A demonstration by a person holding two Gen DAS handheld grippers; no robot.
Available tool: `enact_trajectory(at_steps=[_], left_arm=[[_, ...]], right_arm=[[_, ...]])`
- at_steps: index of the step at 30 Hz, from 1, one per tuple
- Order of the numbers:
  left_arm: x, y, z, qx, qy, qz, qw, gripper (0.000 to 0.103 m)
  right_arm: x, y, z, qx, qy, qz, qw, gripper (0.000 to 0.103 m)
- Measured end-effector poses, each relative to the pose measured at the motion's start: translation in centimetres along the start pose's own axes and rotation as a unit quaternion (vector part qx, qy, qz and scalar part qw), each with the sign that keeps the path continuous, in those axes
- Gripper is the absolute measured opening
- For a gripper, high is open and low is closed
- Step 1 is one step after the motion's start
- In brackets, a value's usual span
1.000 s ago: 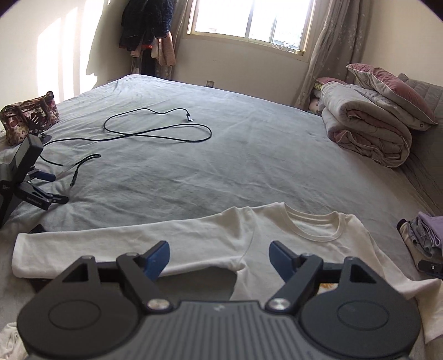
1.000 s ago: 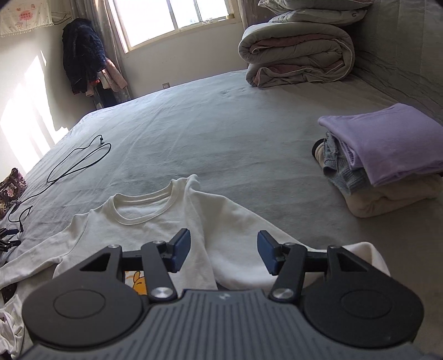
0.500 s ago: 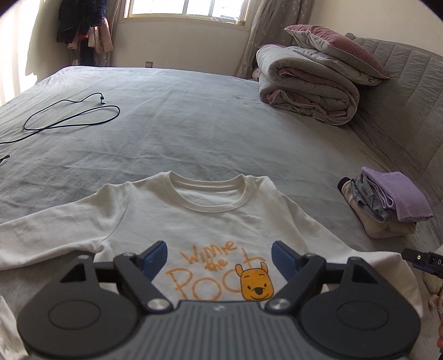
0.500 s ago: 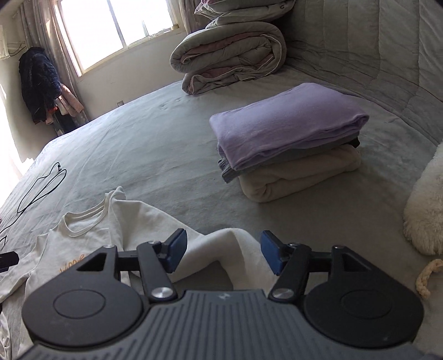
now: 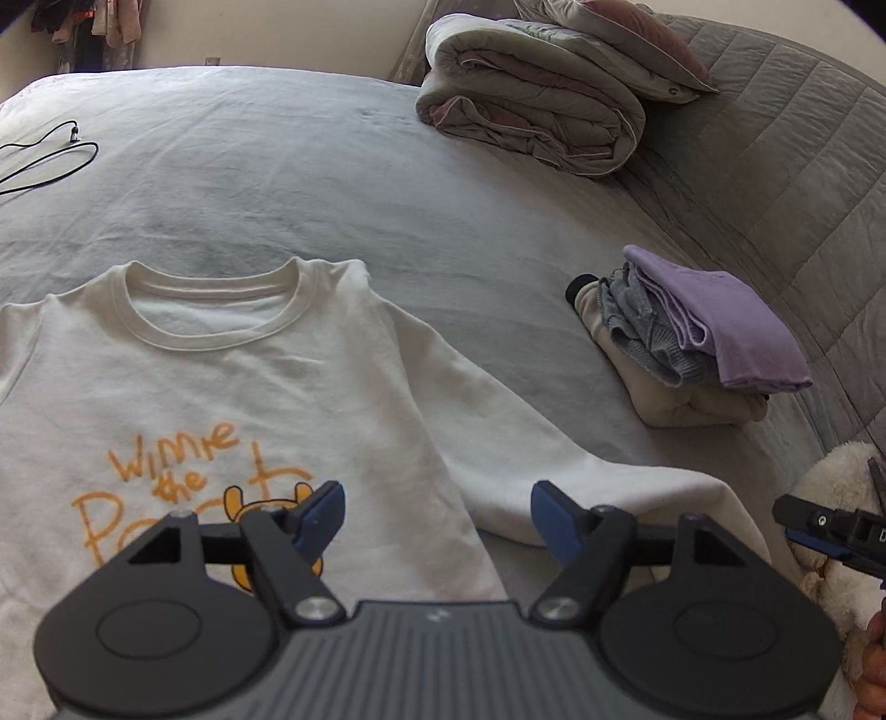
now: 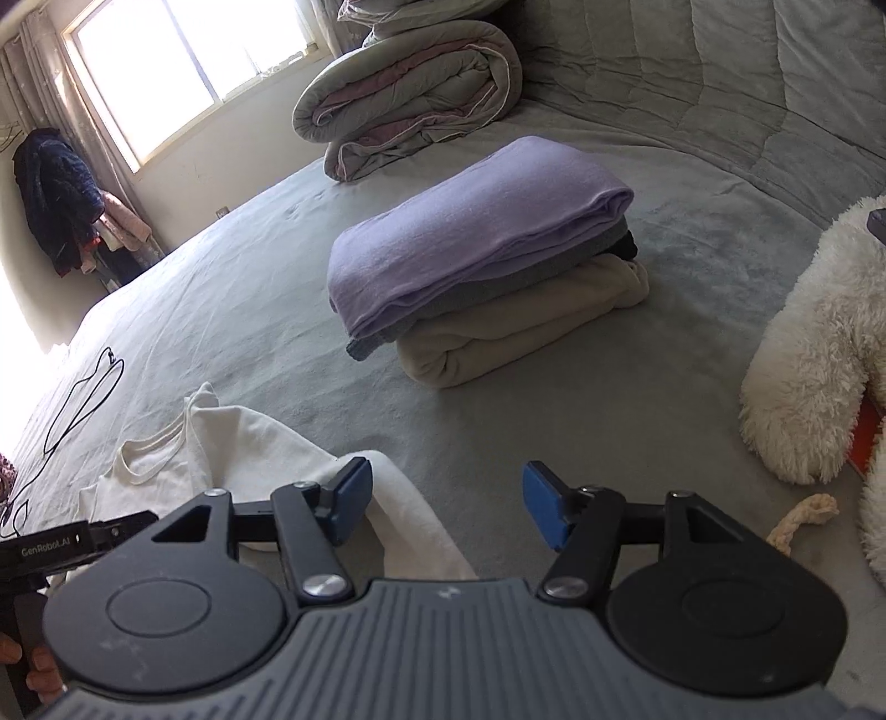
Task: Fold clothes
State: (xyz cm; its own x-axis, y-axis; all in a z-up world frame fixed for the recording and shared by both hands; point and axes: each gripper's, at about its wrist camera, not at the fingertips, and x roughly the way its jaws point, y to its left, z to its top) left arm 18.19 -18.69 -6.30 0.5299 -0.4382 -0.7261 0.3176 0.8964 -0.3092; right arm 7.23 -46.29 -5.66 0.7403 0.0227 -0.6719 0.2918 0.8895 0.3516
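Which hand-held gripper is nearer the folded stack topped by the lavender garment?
Right. The right hand-held gripper points almost straight at the folded stack just ahead; the left hand-held gripper hangs over the white sweatshirt, stack off to its side.

- A home bedroom: a wide bed [image 5: 343,183] under a grey sheet fills both views.
- A rolled duvet [image 6: 410,94] and pillows [image 5: 609,39] sit stacked against a quilted grey headboard [image 6: 720,72].
- Daylight enters through a curtained window [image 6: 183,61].
- Coats [image 6: 55,194] hang in the corner.
- Folded clothes [image 6: 482,260] and a fluffy white soft toy [image 6: 814,354] lie on the bed.
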Motion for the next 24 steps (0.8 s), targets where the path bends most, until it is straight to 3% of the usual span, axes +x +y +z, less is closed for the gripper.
enact_trajectory(at_steps=[5,6,7,9,11,18,20,24], left_arm=[[2.3,-1.7,-0.2,-0.008,0.023,-0.035,0.9991,0.058],[2.5,-1.8,-0.2,-0.007,0.024,-0.037,0.999,0.058],[2.8,-1.8,-0.2,-0.005,0.024,-0.038,0.999,0.058],[3.2,-1.3,0.3,0.003,0.023,-0.033,0.9992,0.057],[3.5,-0.3,1.5,0.015,0.008,-0.012,0.9998,0.056],[5.6,4.1,7.1,0.056,-0.035,0.045,0.9968,0.056],[6.5,5.0,8.6,0.08,-0.046,0.058,0.9941,0.056],[8.8,6.2,10.8,0.12,-0.044,0.066,0.9896,0.056]], right_arm=[[1.0,-0.1,-0.7,-0.03,0.043,0.013,0.999,0.064],[1.2,-0.2,-0.8,-0.033,0.053,0.013,0.998,0.053],[1.3,-0.3,-0.8,-0.035,0.063,0.016,0.997,0.029],[1.7,-0.7,-0.5,-0.035,0.084,0.029,0.995,0.003],[1.6,-1.0,0.3,-0.048,0.085,0.031,0.995,0.003],[3.4,-3.4,2.9,-0.108,0.092,-0.072,0.987,0.002],[4.2,-4.6,2.9,-0.099,0.094,-0.074,0.988,0.003],[3.7,-7.5,2.6,-0.045,0.075,-0.048,0.995,0.025]])
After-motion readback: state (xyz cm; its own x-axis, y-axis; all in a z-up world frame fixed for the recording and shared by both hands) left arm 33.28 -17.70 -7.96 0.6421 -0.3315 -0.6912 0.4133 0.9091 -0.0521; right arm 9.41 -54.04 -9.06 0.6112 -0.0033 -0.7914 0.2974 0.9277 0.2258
